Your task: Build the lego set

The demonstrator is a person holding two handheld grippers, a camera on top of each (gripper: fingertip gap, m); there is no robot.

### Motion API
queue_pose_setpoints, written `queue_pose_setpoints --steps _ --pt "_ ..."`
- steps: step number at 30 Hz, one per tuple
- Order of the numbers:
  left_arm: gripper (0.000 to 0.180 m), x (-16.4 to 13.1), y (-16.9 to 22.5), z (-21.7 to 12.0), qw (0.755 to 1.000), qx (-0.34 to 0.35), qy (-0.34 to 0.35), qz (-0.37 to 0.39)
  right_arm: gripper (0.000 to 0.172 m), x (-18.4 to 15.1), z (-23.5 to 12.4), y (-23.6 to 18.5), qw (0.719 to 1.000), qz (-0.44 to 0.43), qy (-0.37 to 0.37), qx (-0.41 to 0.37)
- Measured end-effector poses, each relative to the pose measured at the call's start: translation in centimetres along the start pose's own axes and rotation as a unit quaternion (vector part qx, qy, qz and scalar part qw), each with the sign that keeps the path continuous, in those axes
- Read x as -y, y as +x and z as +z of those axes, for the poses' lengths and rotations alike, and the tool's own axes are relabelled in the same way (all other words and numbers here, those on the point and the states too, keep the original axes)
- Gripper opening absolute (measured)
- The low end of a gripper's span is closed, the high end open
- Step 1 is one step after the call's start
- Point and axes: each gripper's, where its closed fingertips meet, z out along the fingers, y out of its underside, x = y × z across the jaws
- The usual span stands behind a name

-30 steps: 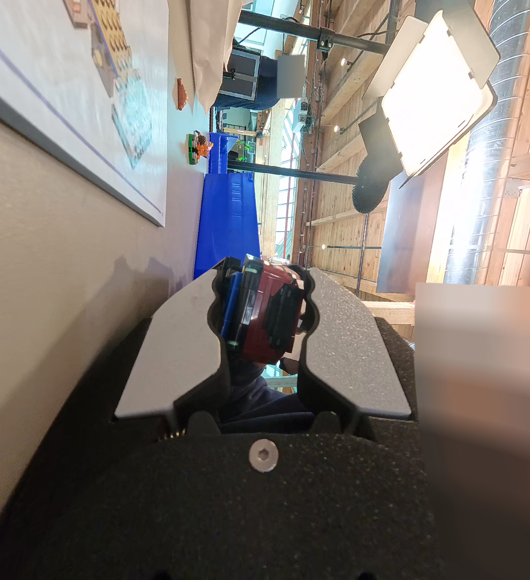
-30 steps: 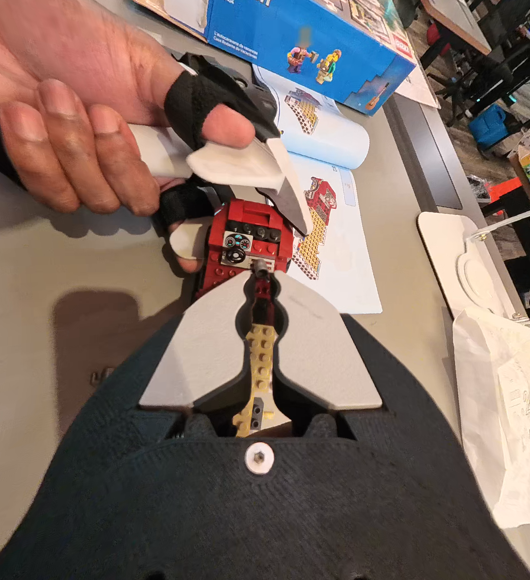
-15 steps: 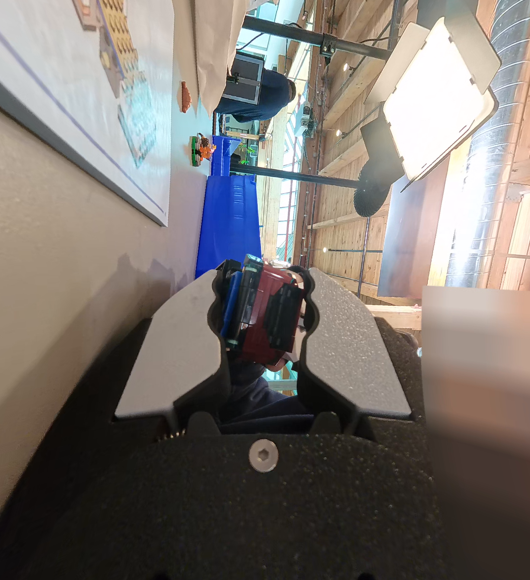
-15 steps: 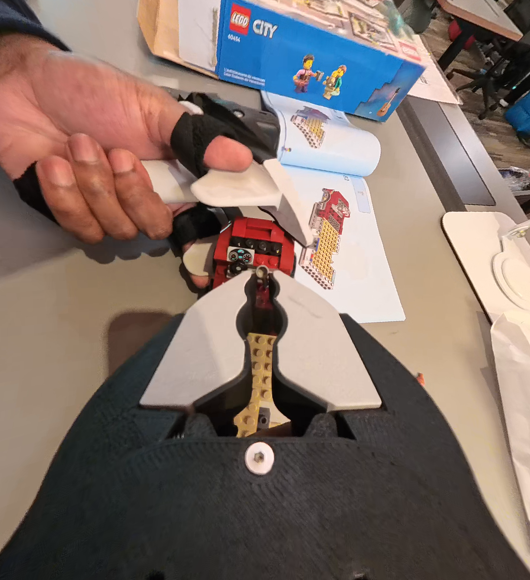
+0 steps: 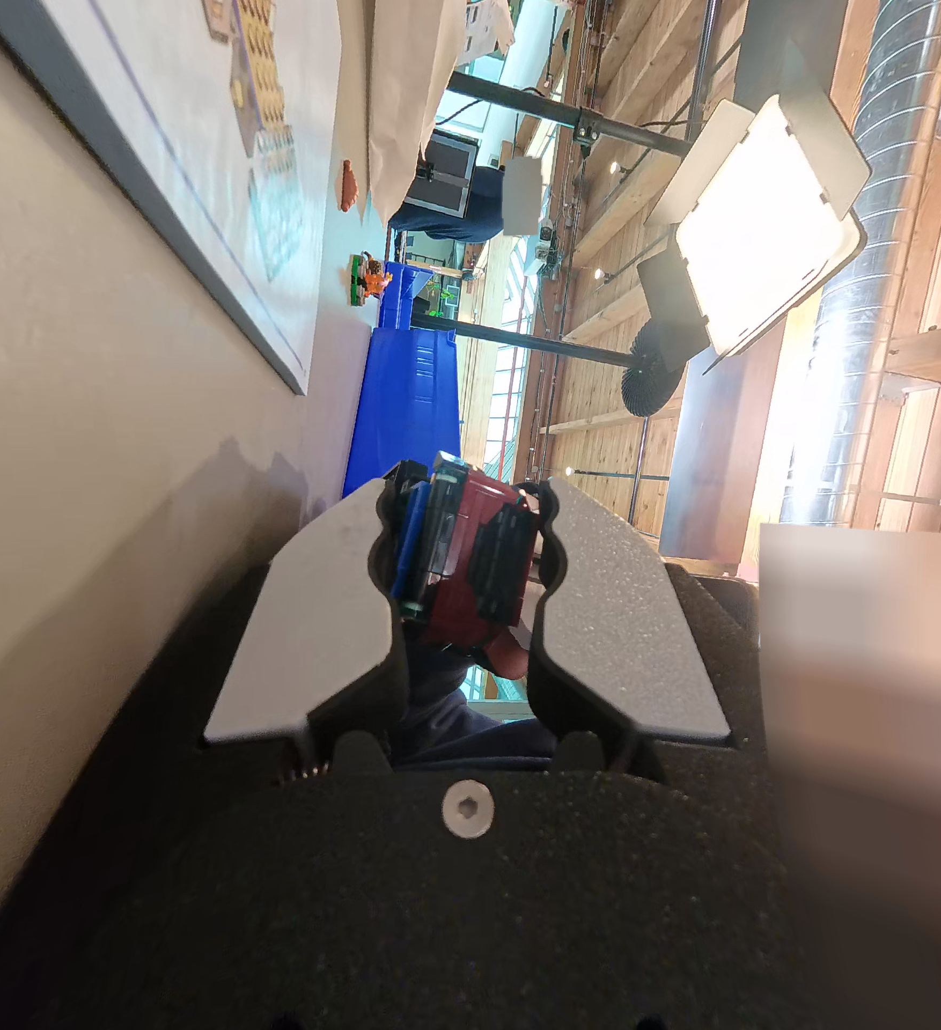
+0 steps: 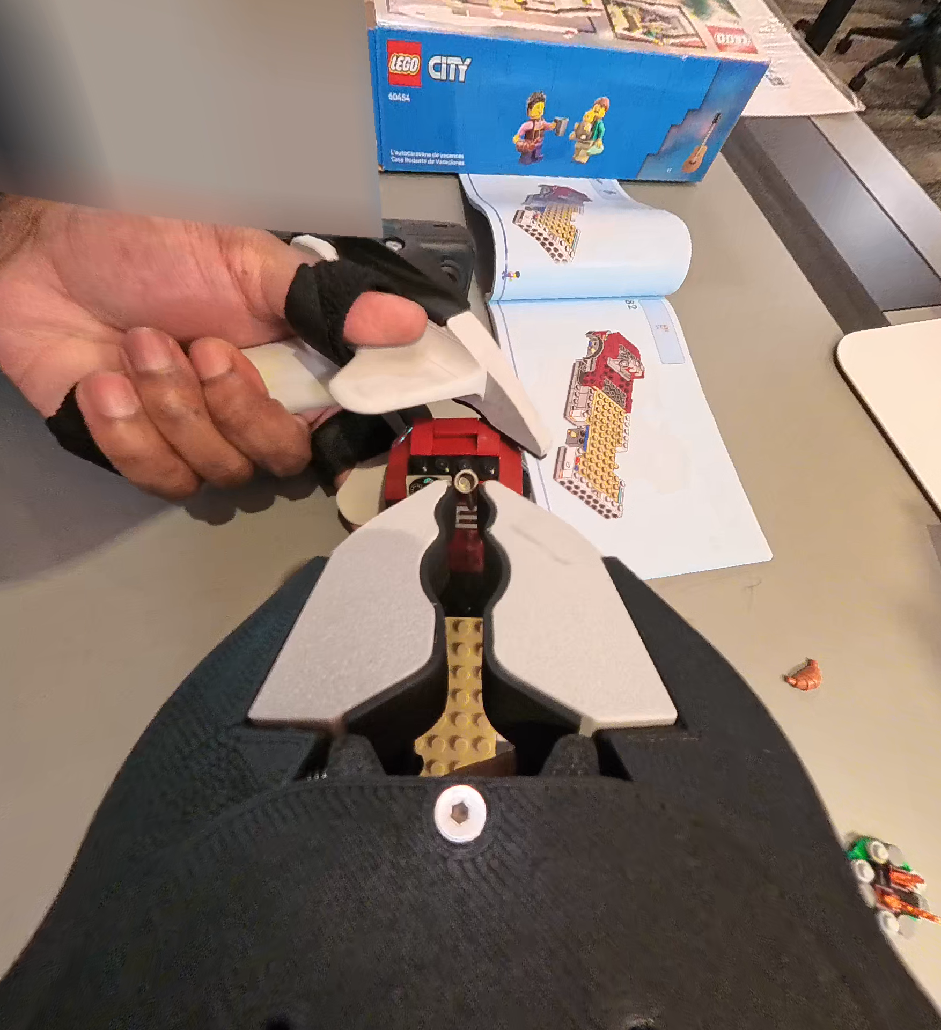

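In the left wrist view my left gripper [image 5: 465, 501] is turned on its side and shut on a dark red, black and blue brick vehicle [image 5: 468, 557], both pads pressing its sides. In the right wrist view a hand [image 6: 150, 362] holds that gripper, whose white fingers [image 6: 490, 379] clamp the vehicle's red cab [image 6: 446, 446]. The vehicle's tan studded plate [image 6: 460, 696] runs back under my right gripper [image 6: 465, 484]. My right gripper is shut on a small grey round piece [image 6: 465, 479], held at the cab's dashboard.
A blue toy box [image 6: 541, 111] and an open instruction booklet [image 6: 624, 390] lie behind on the grey table [image 6: 122, 641]. A white tray [image 6: 914, 390] is at the right. A small orange piece [image 6: 804, 674] and a green and orange brick build [image 6: 886, 886] lie at the right. The grippers are tip to tip, or close to it.
The right wrist view has drawn back and tilted up, showing more of the box and booklet. Both grasps stay as they were; the grey piece remains at the cab.
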Motion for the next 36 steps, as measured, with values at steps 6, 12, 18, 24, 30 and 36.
queue_pose_setpoints --steps 6,12,18,24,30,36 --pt "0.049 0.07 -0.02 -0.02 1.000 0.002 0.001 0.005 0.006 -0.21 -0.20 -0.10 0.999 0.026 -0.020 0.009" --pt "0.049 0.18 -0.01 -0.05 1.000 0.002 0.003 0.009 0.006 -0.51 -0.18 -0.08 0.999 0.032 -0.030 0.012" --pt "0.048 0.17 0.00 -0.03 1.000 0.003 0.002 0.013 0.006 -0.54 -0.08 0.16 0.999 0.040 -0.031 0.008" --pt "0.048 0.08 0.02 0.01 1.000 0.003 0.000 0.017 0.006 -0.41 -0.08 0.16 0.998 0.046 -0.031 0.010" --pt "0.048 -0.04 -0.08 0.04 1.000 0.004 -0.003 0.016 0.006 -0.21 -0.19 -0.18 0.998 0.053 -0.027 0.025" --pt "0.048 -0.06 -0.11 0.04 1.000 0.005 -0.004 0.016 0.006 -0.41 -0.10 0.02 0.997 0.068 -0.034 0.024"
